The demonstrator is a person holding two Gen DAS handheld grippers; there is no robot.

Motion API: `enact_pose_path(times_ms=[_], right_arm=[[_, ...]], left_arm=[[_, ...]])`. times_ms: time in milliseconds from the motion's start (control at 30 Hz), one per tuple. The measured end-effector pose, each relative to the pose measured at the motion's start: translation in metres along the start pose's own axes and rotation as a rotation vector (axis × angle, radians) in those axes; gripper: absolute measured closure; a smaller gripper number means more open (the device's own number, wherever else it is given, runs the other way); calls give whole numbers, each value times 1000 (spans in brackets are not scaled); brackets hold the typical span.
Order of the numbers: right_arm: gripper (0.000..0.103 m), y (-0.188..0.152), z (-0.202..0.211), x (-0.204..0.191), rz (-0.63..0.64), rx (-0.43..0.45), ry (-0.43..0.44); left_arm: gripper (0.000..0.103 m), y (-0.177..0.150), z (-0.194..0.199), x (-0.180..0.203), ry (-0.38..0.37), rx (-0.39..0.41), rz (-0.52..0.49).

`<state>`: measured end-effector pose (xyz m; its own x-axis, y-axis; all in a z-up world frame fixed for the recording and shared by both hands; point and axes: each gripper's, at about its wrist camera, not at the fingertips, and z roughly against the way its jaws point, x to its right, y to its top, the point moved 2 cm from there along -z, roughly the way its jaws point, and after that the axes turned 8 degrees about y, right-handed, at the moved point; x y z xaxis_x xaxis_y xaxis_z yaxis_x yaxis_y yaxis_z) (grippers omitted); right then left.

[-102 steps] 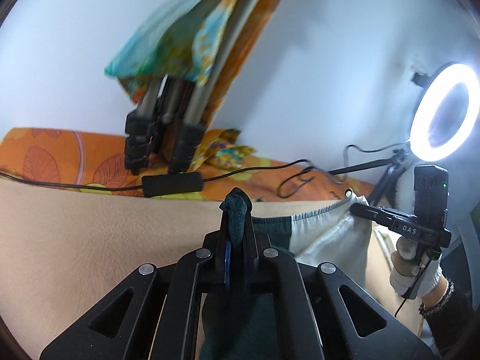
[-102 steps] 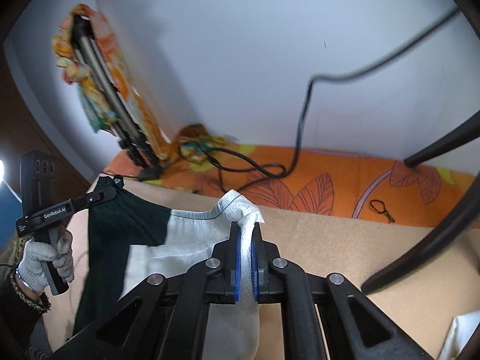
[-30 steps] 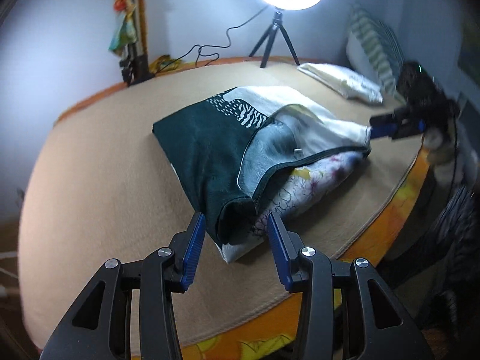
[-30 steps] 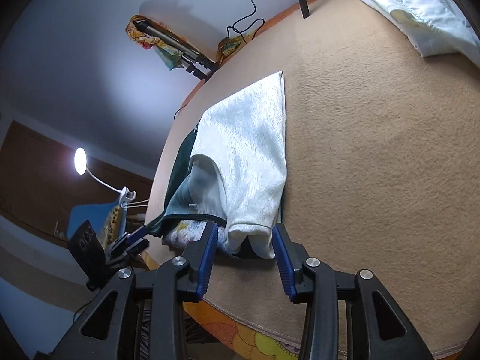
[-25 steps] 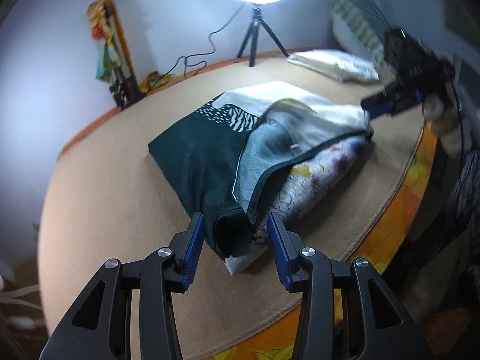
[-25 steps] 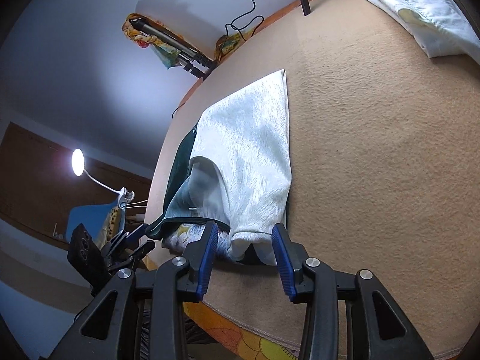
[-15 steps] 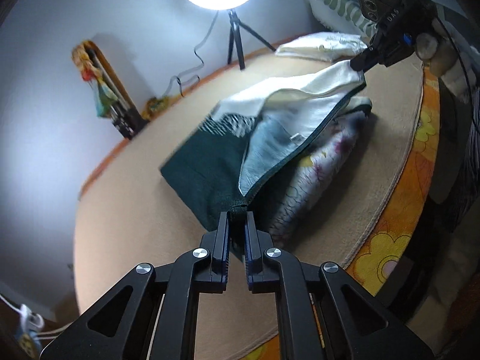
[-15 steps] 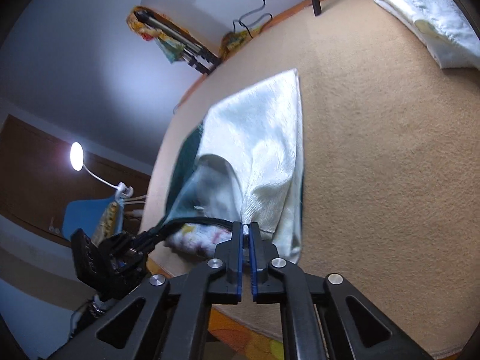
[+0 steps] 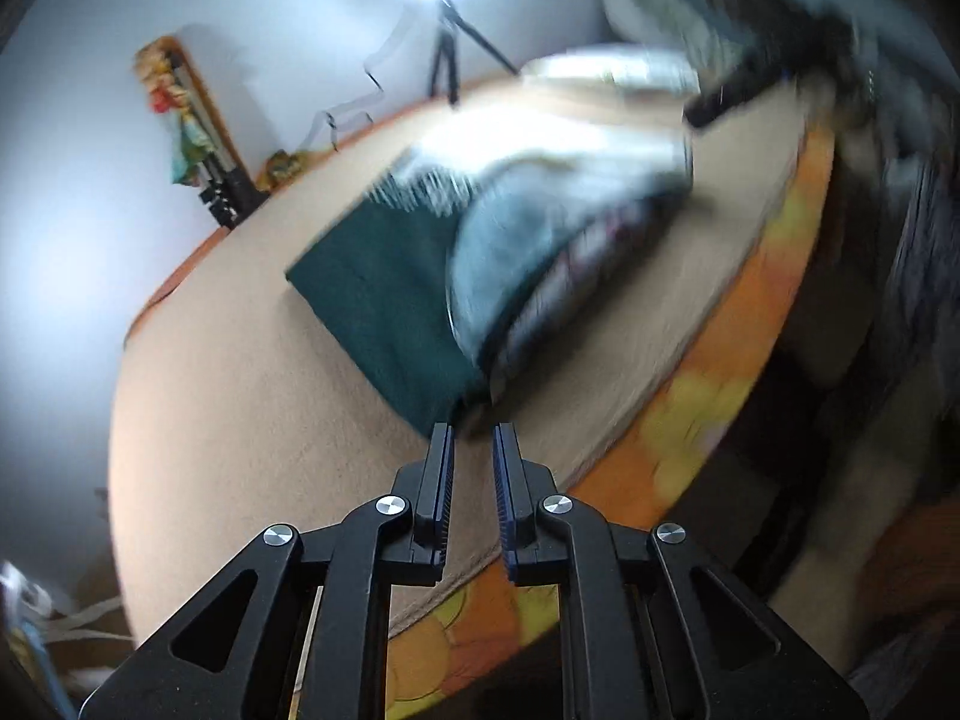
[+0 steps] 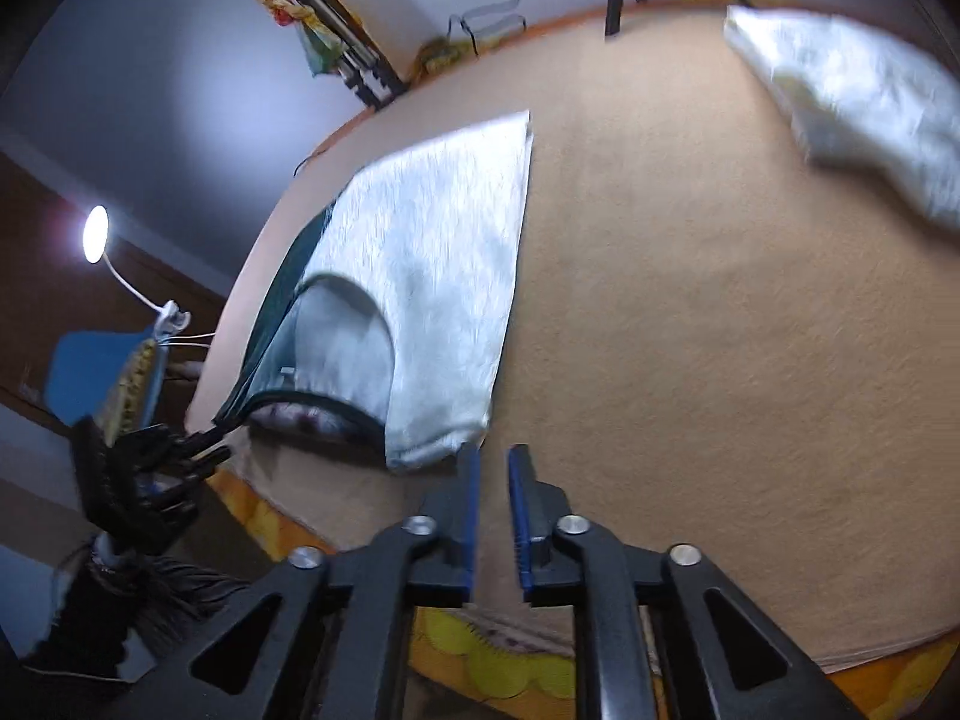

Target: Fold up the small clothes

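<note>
Garment lies on the tan bed cover, near the front edge — dark green half toward my left, white half toward my right. It reads as folded at least once: the white panel lies flat and squared at the far end, with the neck opening facing the near edge and a patterned inner layer showing through it. I judge the fold partly done, since the near edge is loose and lumpy, the opening gapes, and no final compact stack is visible. A second pale folded piece sits well apart at the far right of the cover, blurred; I can't tell if it is finished work.

Left gripper: fingers a small way apart, a narrow gap between the blue pads. The dark green corner sits right at the fingertips — from the left wrist view I can't tell if cloth is inside the gap or just beyond it. In the right wrist view the same tool appears to have the green corner pulled taut at its tip, so it may be pinching; heavy blur, not certain.

Right gripper: fingers slightly apart, nothing between the pads. The white hem corner is just beside the left finger, touching or nearly so — I can't say which.
</note>
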<state>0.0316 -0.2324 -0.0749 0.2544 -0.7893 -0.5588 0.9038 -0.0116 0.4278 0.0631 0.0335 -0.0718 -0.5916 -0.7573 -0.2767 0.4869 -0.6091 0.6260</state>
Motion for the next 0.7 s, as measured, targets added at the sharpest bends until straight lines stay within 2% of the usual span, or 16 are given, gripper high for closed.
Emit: enact_pose_path(times_ms=[133,267,367,500,700], right_arm=[[78,35,12,-28,127,113,-2],[78,77,-6,-57,242,171,-22],[78,105,-32,-71,284,164,-17],[79,133,-66,-73,273,134,7],[84,155,-112,-64,263,58,39]], left_arm=[[89,35,0,-28,-44,56,164],[89,76,-26,-39,-84,70,263],[89,110,-53,-29,-68,66,288],[89,135,-83,-23,-112,50,358],[89,139,-135,-15,-176,-31,404]])
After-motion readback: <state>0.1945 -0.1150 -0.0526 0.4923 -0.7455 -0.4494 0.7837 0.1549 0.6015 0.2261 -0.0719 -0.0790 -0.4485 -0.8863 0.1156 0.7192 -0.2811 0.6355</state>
